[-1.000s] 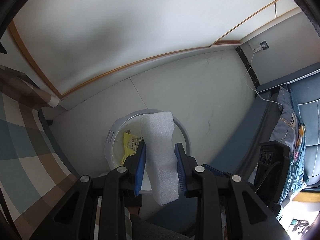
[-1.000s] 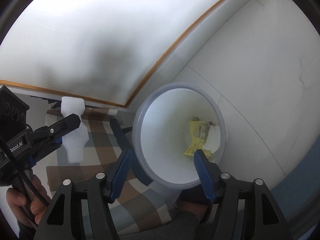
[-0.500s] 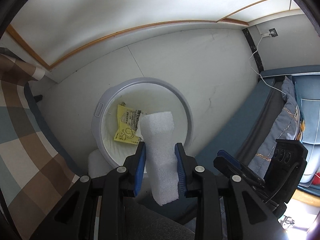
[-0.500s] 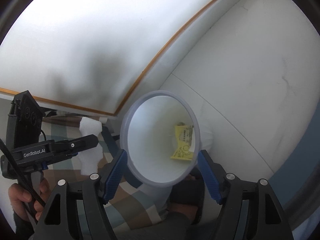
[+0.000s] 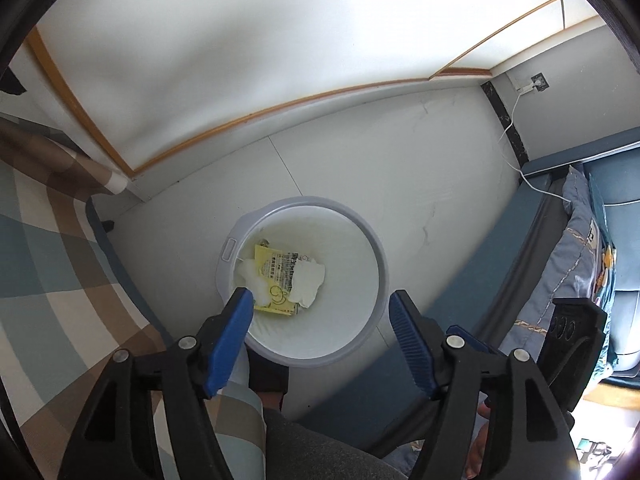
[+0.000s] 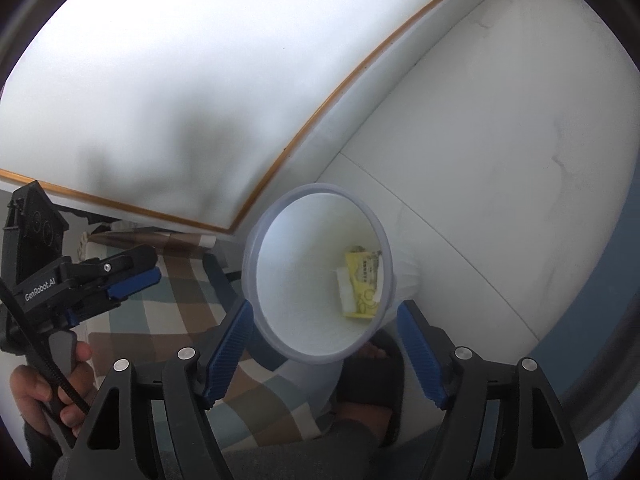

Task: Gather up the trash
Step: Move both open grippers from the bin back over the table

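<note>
Hovering over the trash bin (image 5: 372, 248), the left gripper (image 5: 320, 312) gaped empty, placed for dropping; right gripper (image 6: 324, 320) likewise spread, holding nothing.

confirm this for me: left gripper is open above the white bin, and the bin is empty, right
Not quite. The left gripper is open above the white bin, but the bin is not empty: the left wrist view shows a yellow wrapper and white foam inside.

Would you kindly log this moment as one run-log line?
left gripper: open, empty, above bin | right gripper: open, empty | foam block: in white bin beside yellow wrapper | phase: release done
</note>
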Tool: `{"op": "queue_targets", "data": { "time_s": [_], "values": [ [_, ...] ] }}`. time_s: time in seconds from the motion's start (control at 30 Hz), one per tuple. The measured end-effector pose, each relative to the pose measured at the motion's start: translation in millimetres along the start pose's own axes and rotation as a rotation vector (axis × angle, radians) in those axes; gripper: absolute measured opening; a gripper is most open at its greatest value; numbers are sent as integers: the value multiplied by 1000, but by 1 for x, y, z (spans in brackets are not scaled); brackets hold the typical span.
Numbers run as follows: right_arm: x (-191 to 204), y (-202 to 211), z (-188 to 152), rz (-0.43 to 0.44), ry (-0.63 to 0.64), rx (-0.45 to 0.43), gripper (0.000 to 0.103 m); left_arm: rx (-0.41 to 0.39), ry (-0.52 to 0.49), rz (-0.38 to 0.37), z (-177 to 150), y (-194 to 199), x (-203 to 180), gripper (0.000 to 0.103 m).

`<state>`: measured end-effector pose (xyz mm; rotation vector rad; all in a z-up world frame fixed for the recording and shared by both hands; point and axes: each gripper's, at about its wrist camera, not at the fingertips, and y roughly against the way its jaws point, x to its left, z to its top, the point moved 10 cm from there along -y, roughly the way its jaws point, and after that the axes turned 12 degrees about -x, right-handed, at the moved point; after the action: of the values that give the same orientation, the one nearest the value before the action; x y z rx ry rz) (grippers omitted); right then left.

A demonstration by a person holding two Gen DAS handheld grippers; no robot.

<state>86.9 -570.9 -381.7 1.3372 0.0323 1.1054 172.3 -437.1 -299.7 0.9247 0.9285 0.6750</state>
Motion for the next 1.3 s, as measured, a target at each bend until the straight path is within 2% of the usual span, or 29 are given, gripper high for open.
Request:
{"op": "queue_targets", "data": {
  "time_s": [0.1, 0.23, 0.57, 0.7, 0.83, 1.1, 1.3],
  "values": [
    [5, 10, -1, 1, 14, -13, 76, -53, -17, 49, 0, 18, 3, 69],
    [19, 26, 2, 14, 35, -49, 76, -104, -42, 73, -1, 44, 2, 69],
    [69, 80, 7, 58, 115, -160, 78, -303, -57, 125, 4, 128, 10, 69],
    [93, 103, 5, 44, 185, -227, 79, -349, -28, 143, -3, 159, 25, 69],
    [116, 120, 0, 63, 207, -263, 79, -439, -3, 152, -7, 198, 39, 69],
    [191, 148, -17, 118, 340, -323, 81, -607, 31, 199, -17, 268, 77, 69],
    [251, 161, -41, 196, 429, -333, 81, -752, 65, 250, -33, 324, 113, 69]
  ]
}}
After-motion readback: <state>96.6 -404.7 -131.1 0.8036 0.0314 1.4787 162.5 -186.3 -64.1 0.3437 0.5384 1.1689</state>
